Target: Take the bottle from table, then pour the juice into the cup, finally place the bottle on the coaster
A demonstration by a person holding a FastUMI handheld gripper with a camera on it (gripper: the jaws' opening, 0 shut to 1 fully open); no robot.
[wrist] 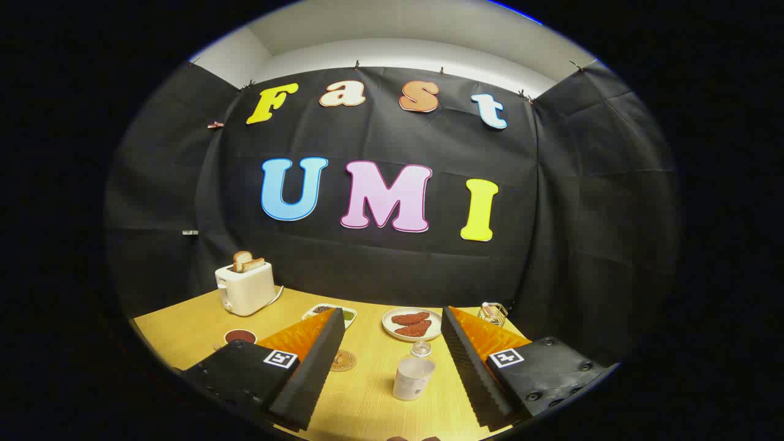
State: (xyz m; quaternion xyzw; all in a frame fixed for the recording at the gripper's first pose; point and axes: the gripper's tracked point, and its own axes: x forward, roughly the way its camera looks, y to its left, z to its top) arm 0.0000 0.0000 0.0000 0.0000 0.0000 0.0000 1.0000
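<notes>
Wooden table (pixel 184 327) bears bottle (pixel 413 376) between the wide-apart tool (pixel 388 358) fingers.

The gripper (pixel 389 367) holds its fingers wide apart with nothing between the pads; their bases run out of sight at 6 o'clock. The left finger (pixel 309 367) covers part of the coaster (pixel 343 360) and part of the small tray (pixel 344 313) at 11 o'clock. The tray's contents are too small to tell. The right finger hides the lower part of the wire object (pixel 493 312) at 1 o'clock. Behind the cup (pixel 413 378), the bottle (pixel 420 349) shows just its top.
</notes>
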